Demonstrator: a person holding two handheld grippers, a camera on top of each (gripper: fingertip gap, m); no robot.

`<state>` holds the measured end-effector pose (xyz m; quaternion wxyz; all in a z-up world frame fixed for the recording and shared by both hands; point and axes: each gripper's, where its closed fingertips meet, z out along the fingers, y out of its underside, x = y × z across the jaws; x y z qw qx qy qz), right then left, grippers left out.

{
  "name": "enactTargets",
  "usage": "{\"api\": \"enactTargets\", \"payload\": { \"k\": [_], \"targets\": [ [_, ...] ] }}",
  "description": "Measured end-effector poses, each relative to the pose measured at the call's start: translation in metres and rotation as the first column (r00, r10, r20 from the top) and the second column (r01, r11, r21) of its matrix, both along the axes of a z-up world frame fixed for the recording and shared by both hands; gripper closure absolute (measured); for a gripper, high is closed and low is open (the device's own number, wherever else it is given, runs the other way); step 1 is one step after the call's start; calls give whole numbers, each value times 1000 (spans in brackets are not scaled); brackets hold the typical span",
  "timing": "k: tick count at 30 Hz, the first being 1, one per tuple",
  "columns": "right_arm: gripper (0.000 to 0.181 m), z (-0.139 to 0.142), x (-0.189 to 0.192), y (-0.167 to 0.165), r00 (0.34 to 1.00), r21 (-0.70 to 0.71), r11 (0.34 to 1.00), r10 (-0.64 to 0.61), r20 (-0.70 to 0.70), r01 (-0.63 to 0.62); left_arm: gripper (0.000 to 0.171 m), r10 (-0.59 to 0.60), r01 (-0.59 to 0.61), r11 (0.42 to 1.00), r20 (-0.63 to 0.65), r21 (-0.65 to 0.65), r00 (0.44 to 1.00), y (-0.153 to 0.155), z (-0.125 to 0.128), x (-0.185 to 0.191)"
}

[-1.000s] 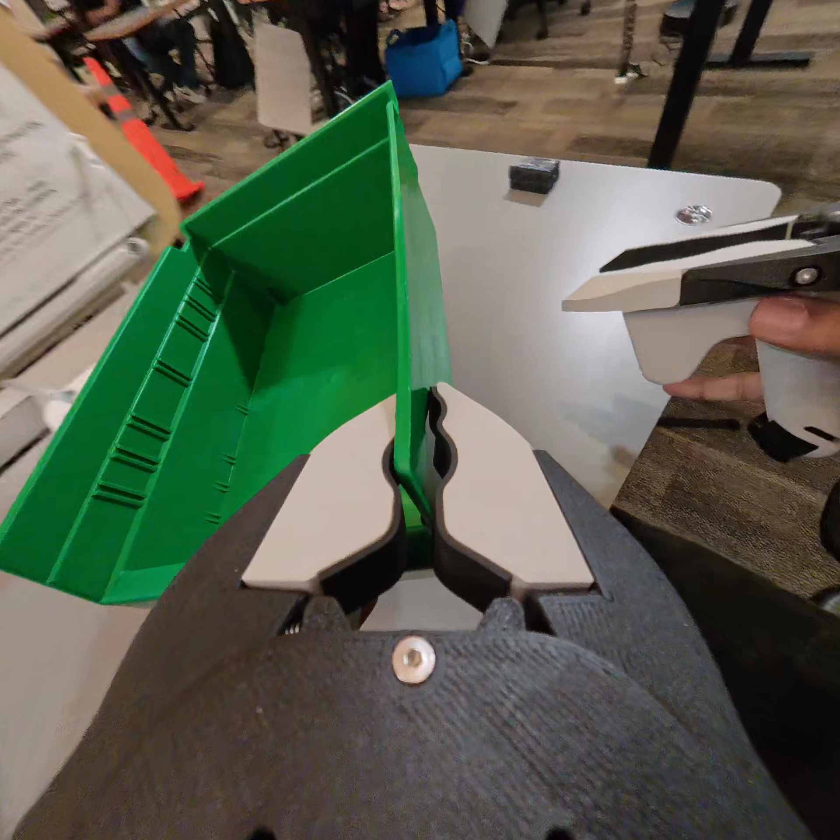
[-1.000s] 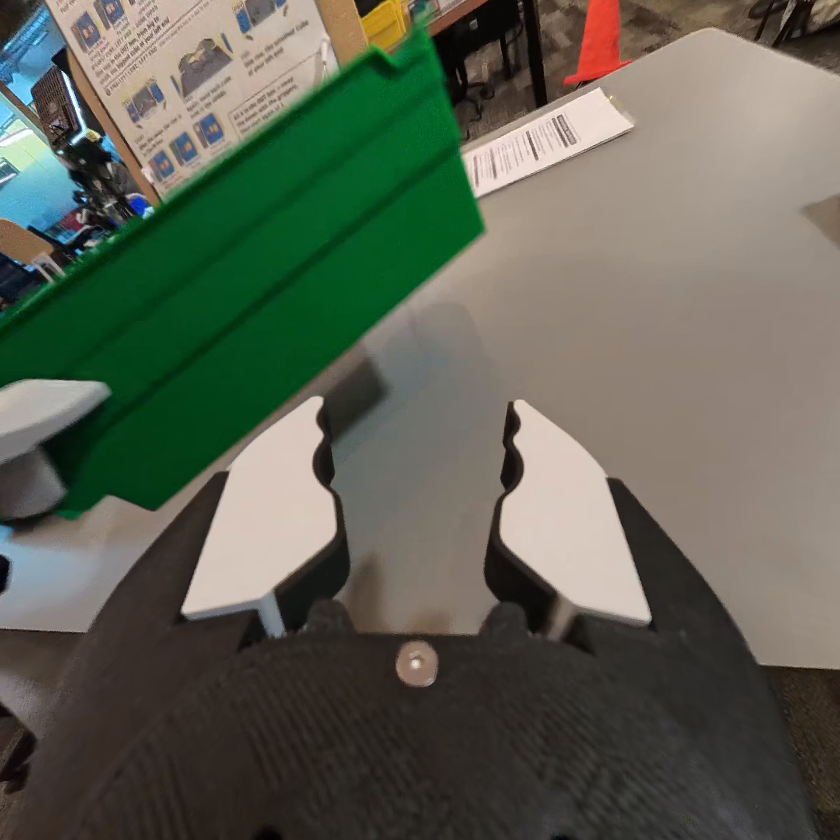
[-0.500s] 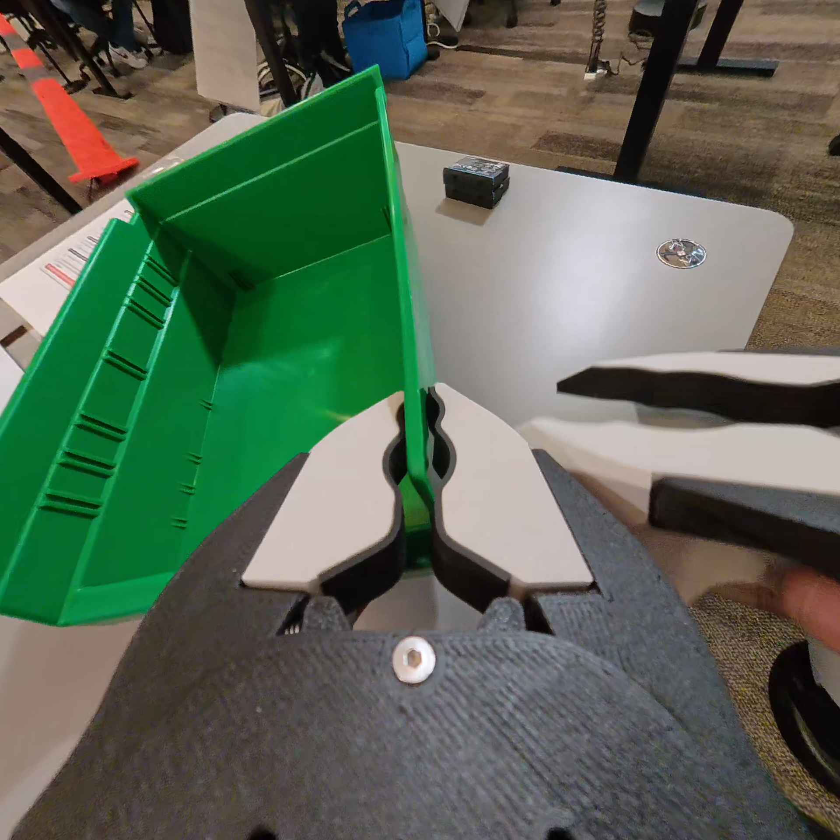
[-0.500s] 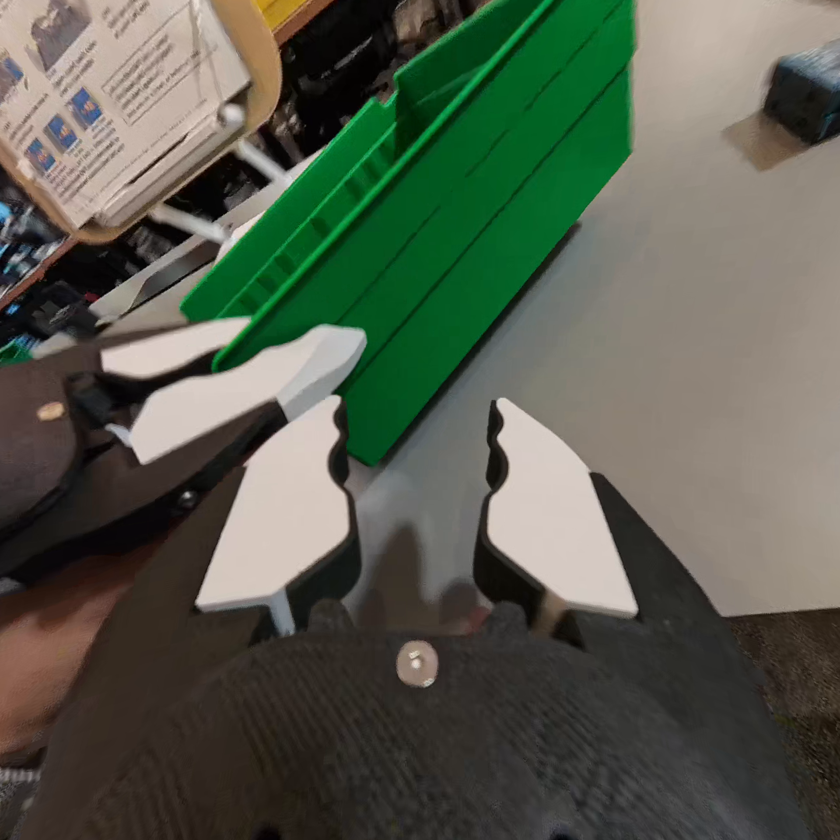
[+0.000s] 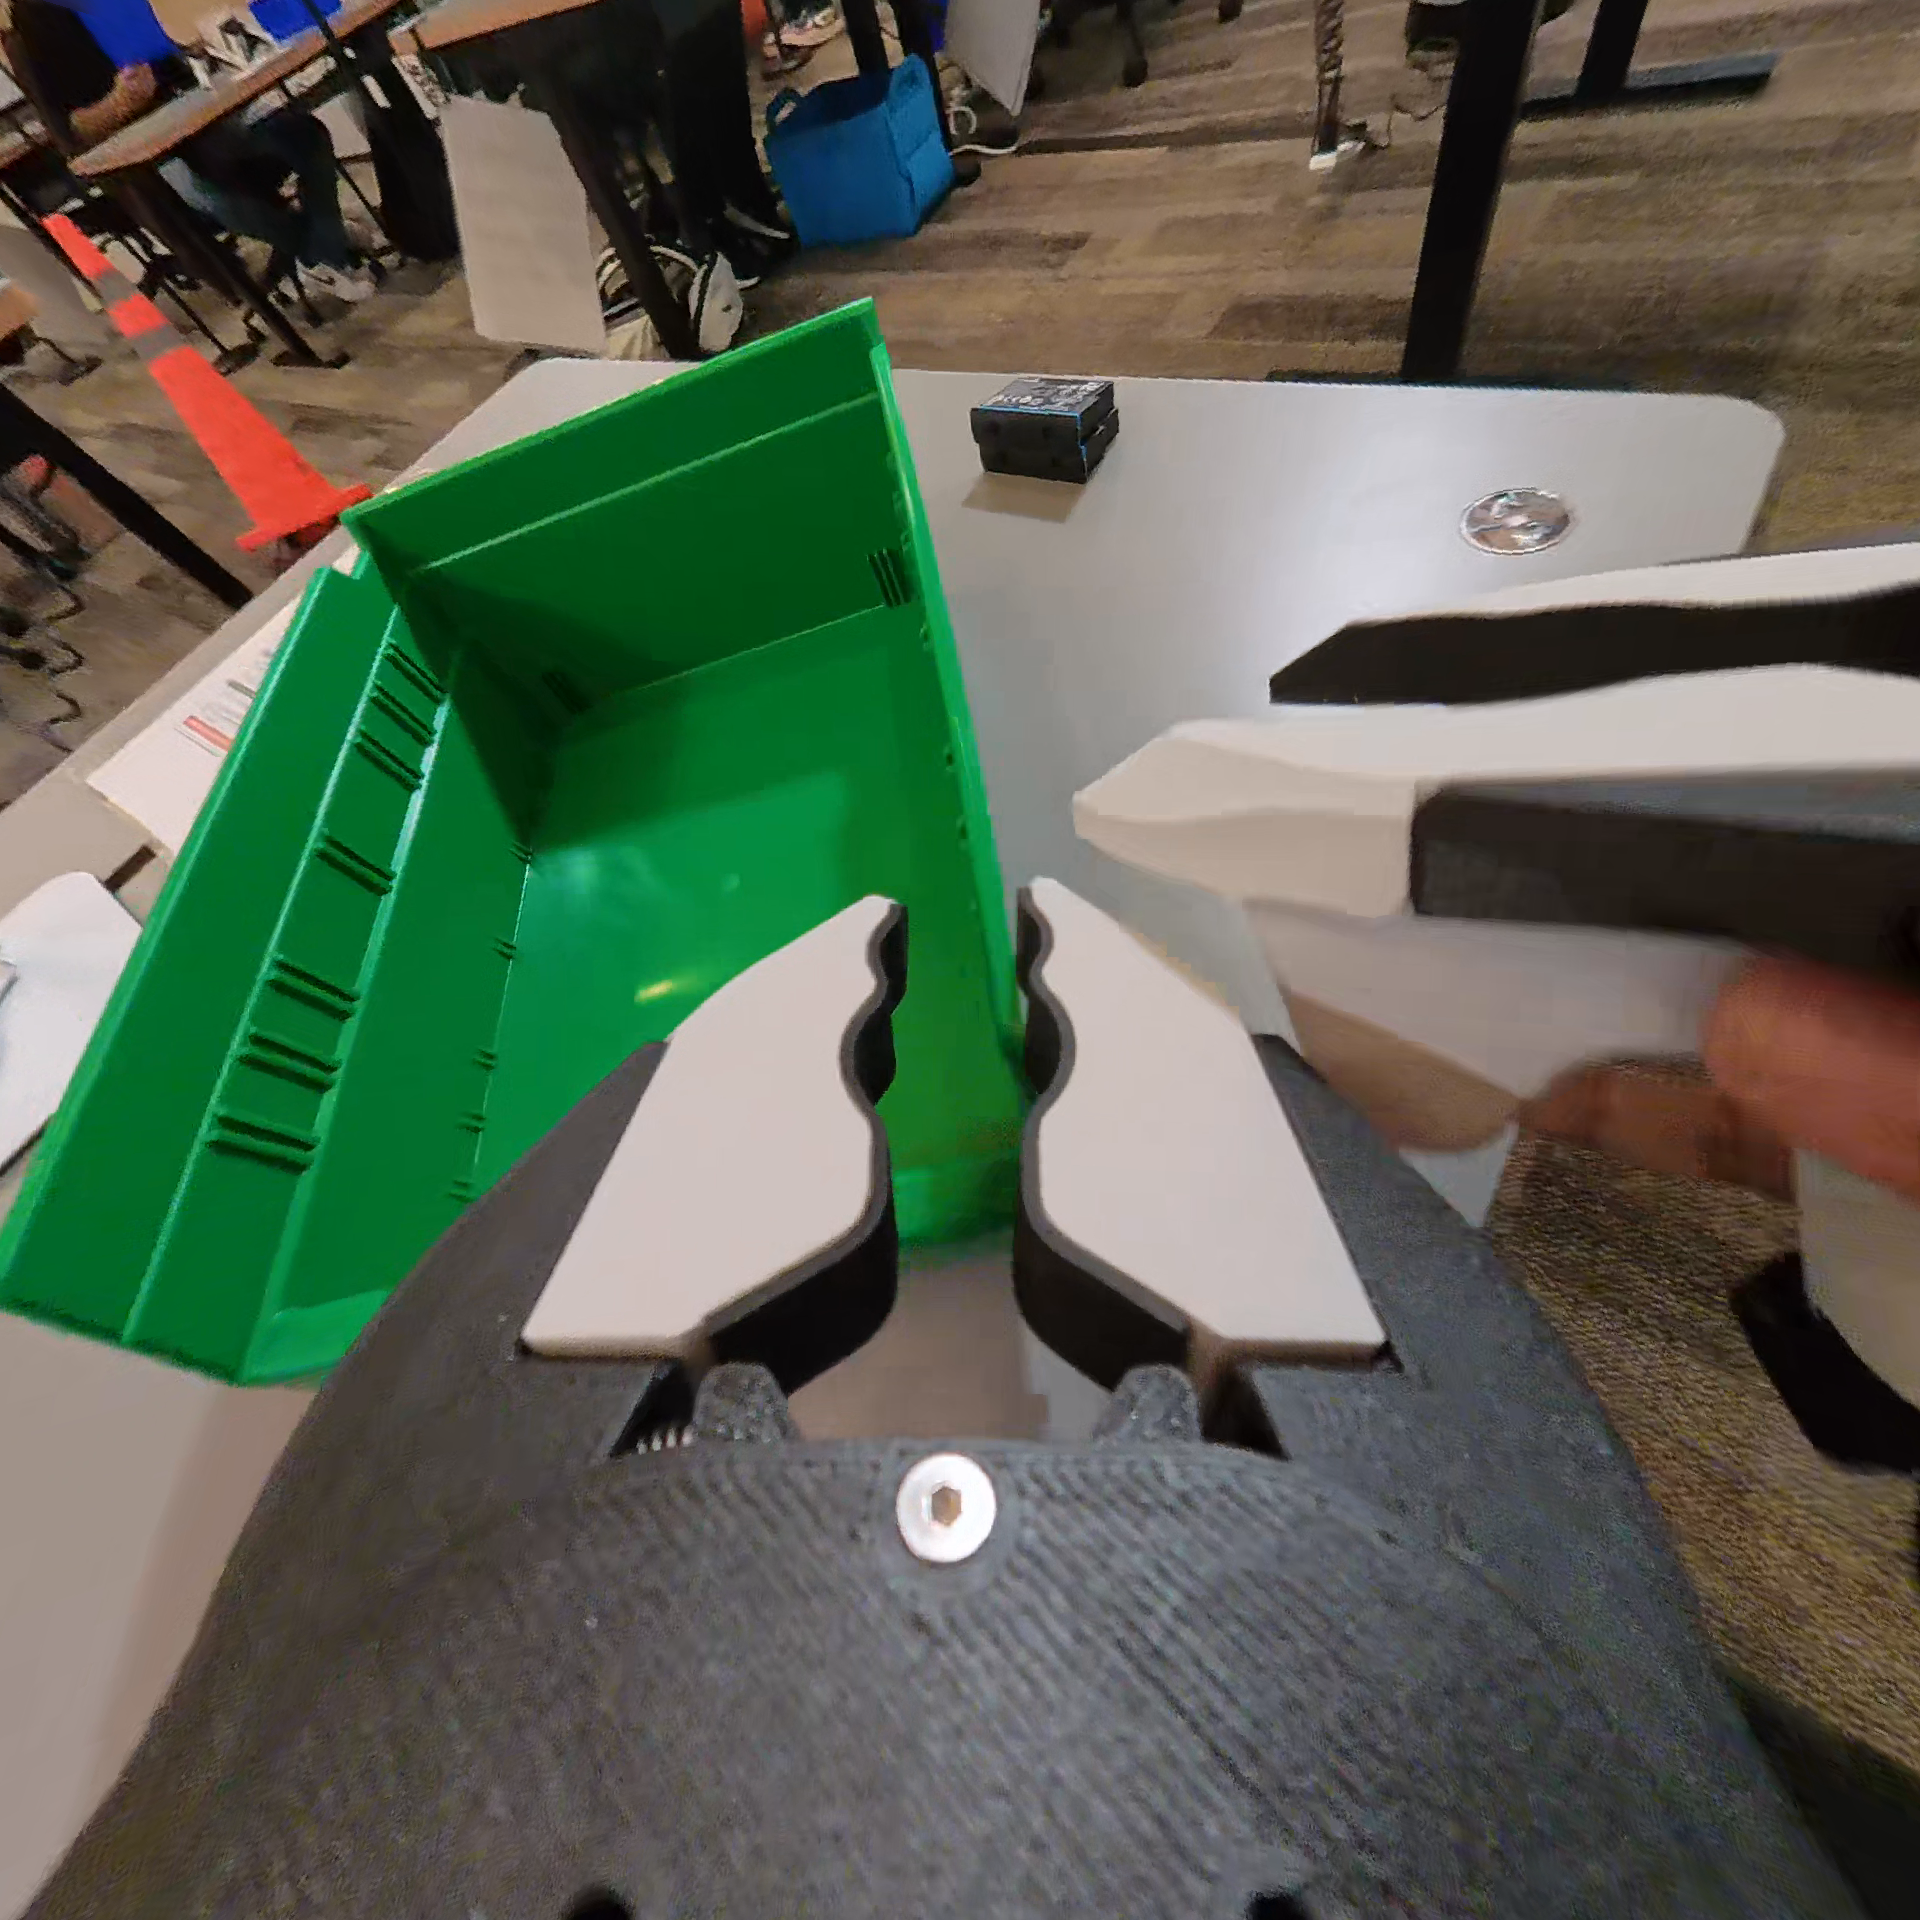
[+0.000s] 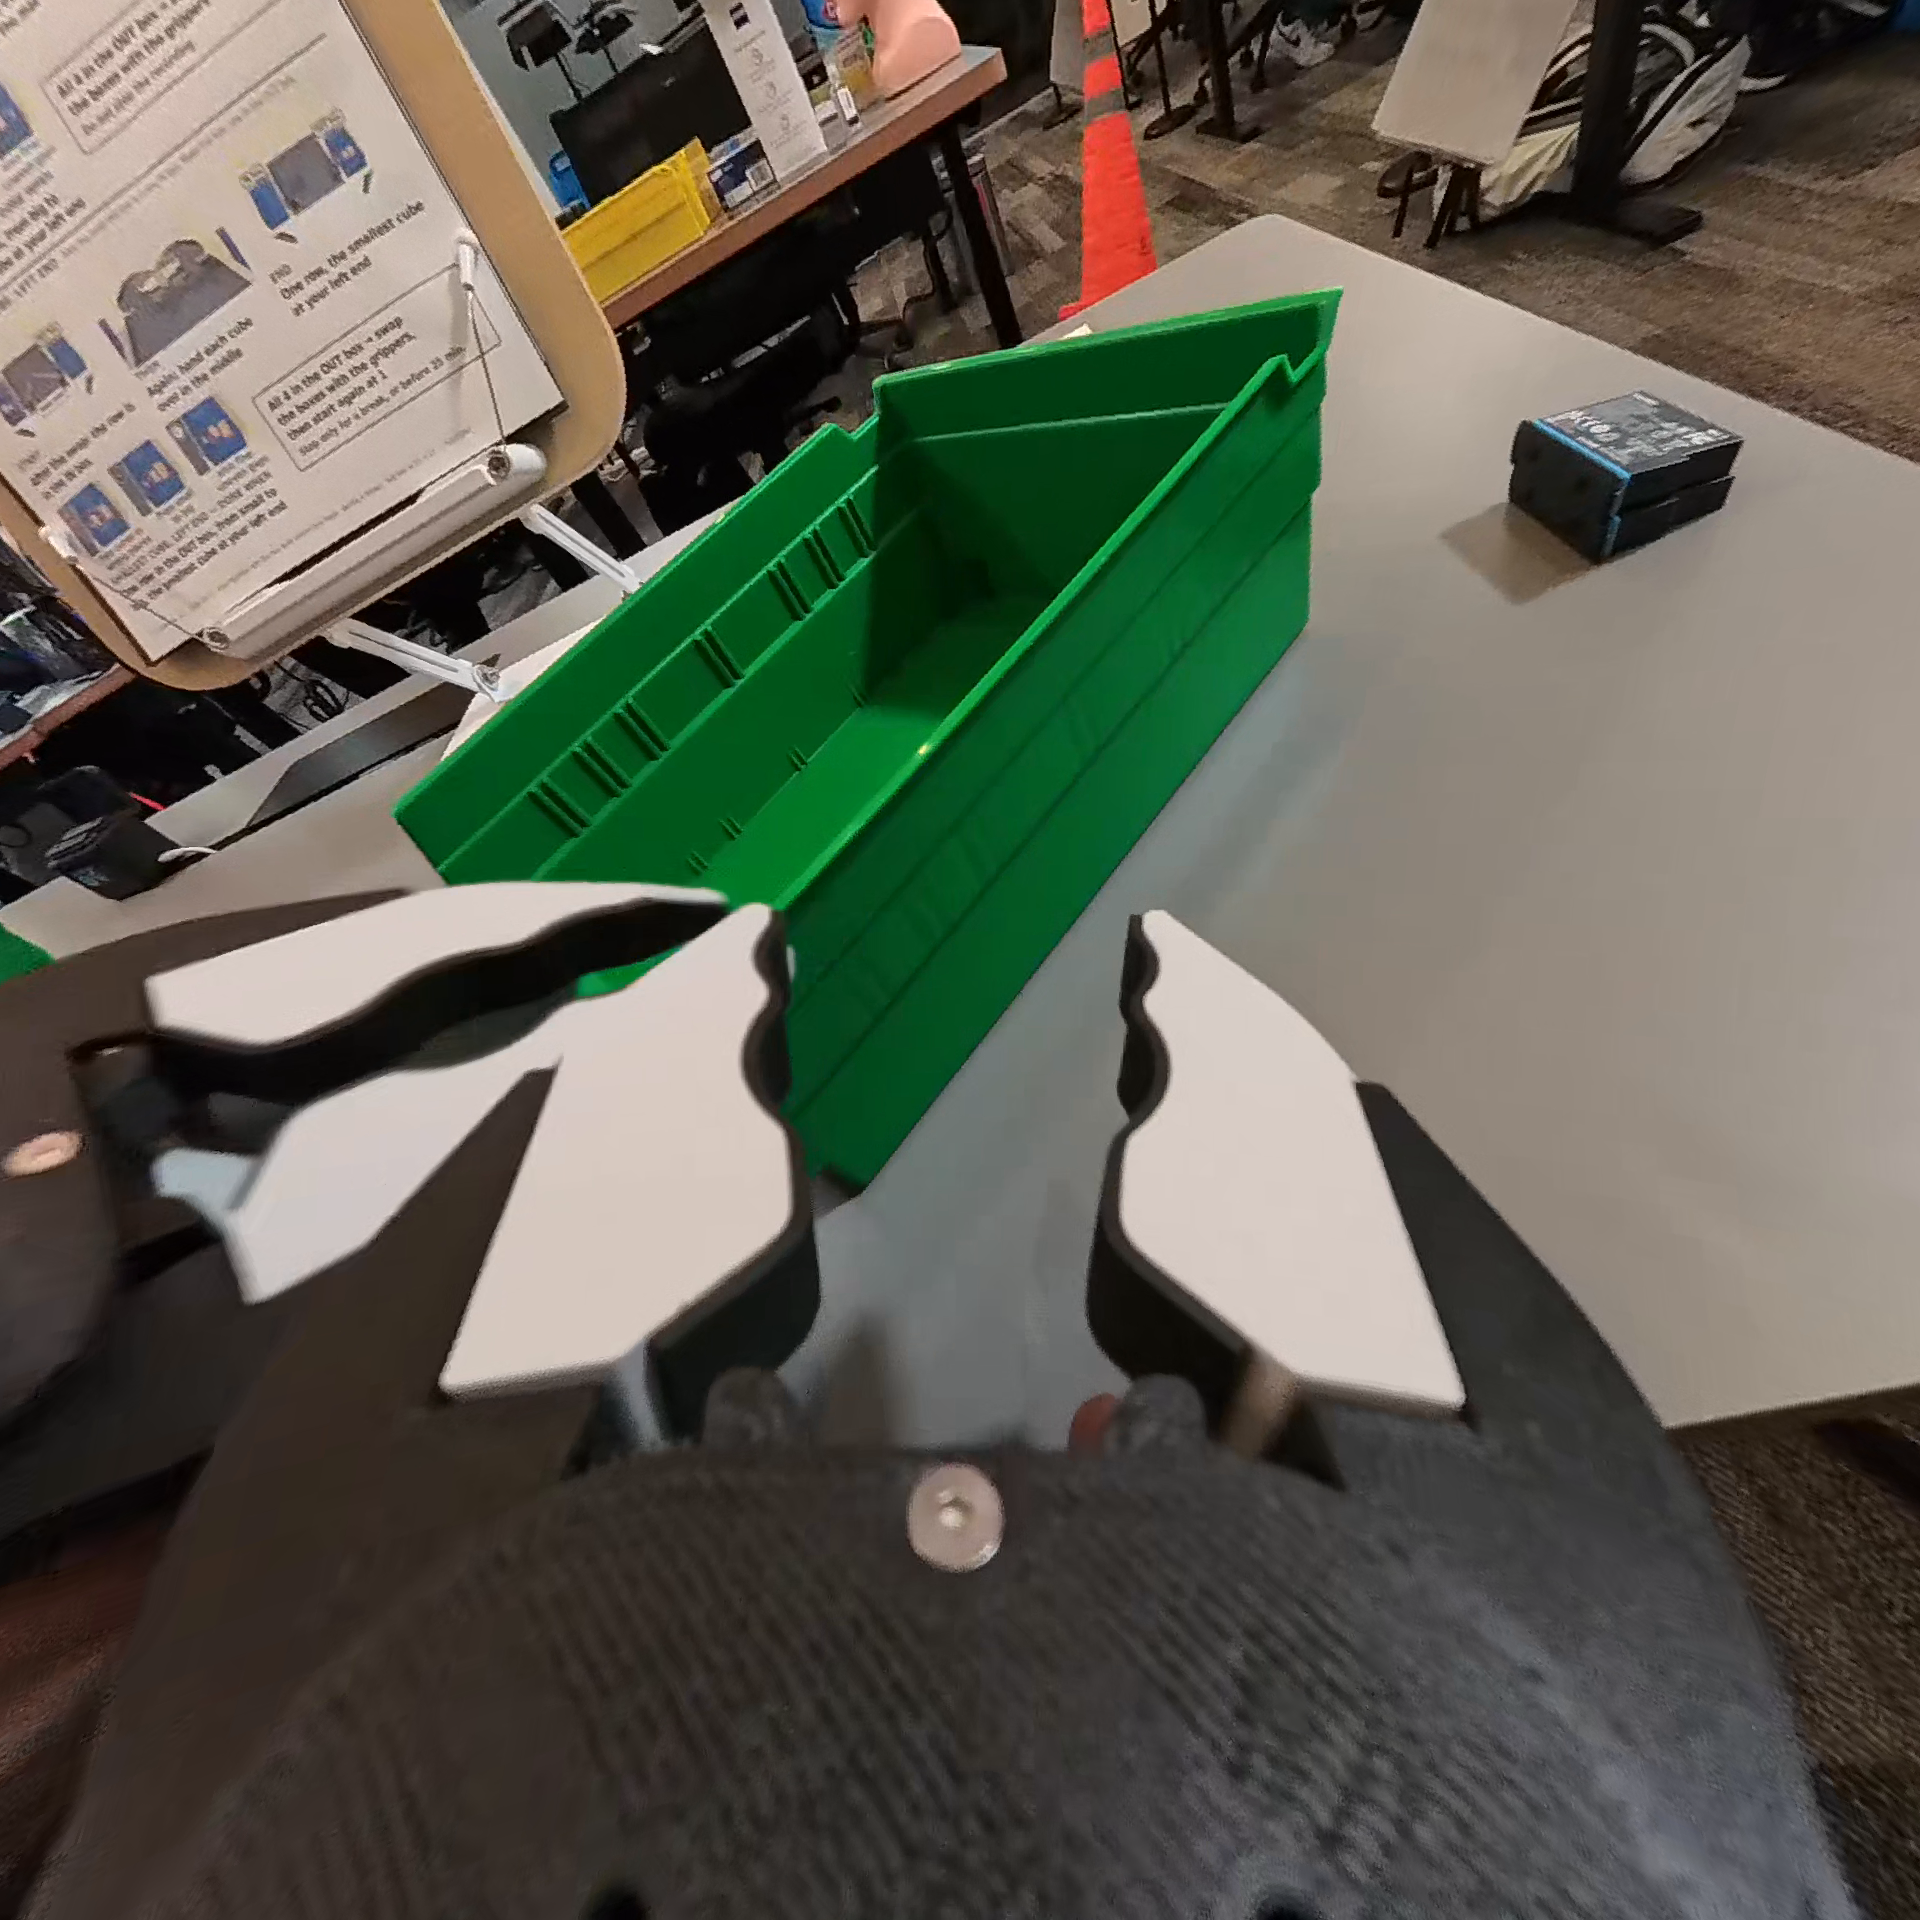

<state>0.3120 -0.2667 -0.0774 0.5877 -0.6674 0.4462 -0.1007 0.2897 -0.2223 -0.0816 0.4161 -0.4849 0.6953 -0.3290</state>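
Observation:
An empty green plastic bin (image 5: 675,831) rests on the grey table (image 5: 1247,540). My left gripper (image 5: 956,914) is open, with its fingers on either side of the bin's right wall near the near corner. The bin also shows in the right wrist view (image 6: 935,644). My right gripper (image 6: 951,925) is open and empty, just off the bin's near corner and above the table (image 6: 1558,831). It shows in the left wrist view (image 5: 1247,769), held by a hand. The left gripper's fingers (image 6: 416,956) show at the left of the right wrist view.
Two stacked small black blocks (image 6: 1621,473) lie on the table beyond the bin, also in the left wrist view (image 5: 1044,426). A tan-framed instruction board (image 6: 260,312) stands behind the bin. A metal disc (image 5: 1514,520) sits in the tabletop. An orange cone (image 5: 223,416) stands on the floor.
My left gripper has opened off the bin's wall, and the bin has come down from a tilt to rest on the table. My right gripper has moved in close beside the left one.

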Motion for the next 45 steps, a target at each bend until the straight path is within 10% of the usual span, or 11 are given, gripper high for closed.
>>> {"api": "enactTargets", "payload": {
  "k": [5, 14, 19, 30, 45],
  "targets": [
    [104, -5, -17, 16, 995, -77, 992, 100, 20, -98, 138, 18, -15, 989, 17, -147, 1000, 41, 21, -55],
    [110, -34, -31, 58, 984, -334, 932, 167, 55, -139, 121, 280, -276, 941, -6, -197, 960, 208, 39, -194],
    [159, -48, 0, 33, 998, -297, 953, 58, -2, -56, 123, 385, -374, 897, 1, -237, 923, 253, 22, -265],
    [169, -45, 118, -68, 969, -447, 871, -115, 219, 205, 128, 371, -394, 889, -140, -233, 918, 273, -36, -277],
    [169, -45, 147, -76, 972, -458, 876, -50, 228, 153, 132, 380, -408, 890, -163, -204, 911, 278, -47, -276]
  ]
}}
